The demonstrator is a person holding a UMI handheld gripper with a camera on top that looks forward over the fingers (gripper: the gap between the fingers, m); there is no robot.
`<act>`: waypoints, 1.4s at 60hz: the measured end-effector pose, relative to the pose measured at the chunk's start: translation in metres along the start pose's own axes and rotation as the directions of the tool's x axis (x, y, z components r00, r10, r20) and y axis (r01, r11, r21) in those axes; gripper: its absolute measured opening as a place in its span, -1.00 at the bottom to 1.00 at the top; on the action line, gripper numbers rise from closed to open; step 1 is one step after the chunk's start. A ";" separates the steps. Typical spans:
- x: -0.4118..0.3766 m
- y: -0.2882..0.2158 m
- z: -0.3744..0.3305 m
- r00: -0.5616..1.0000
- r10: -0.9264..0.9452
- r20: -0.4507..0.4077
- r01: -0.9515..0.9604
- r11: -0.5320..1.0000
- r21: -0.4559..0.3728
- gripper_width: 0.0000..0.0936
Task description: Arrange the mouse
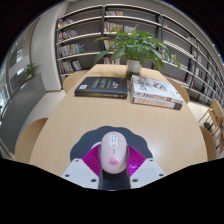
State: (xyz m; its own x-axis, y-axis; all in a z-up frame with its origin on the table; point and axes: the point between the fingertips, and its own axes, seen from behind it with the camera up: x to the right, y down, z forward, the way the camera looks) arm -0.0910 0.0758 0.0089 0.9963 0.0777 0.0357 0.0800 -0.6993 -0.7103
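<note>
A pale pink and white mouse (112, 148) sits between my gripper's (112, 160) two fingers, its nose pointing away from me. The magenta pads (93, 158) press against both of its sides, so the gripper is shut on it. The mouse's rear end lies over the gripper's dark body and hides the gap between the fingers. Under and ahead of it stretches the light wooden table (70, 120).
At the far side of the table lie a dark book (102, 87) and a stack of lighter books (157, 93). A potted plant (135, 48) stands behind them, in front of bookshelves (85, 30). A chair (213, 122) stands at the right.
</note>
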 end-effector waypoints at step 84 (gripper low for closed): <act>-0.014 0.051 -0.332 0.994 0.100 -0.033 -0.094 0.983 0.156 0.84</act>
State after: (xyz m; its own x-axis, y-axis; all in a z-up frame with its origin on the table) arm -0.0909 -0.1967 0.2054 0.9998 -0.0163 -0.0124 -0.0196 -0.5842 -0.8114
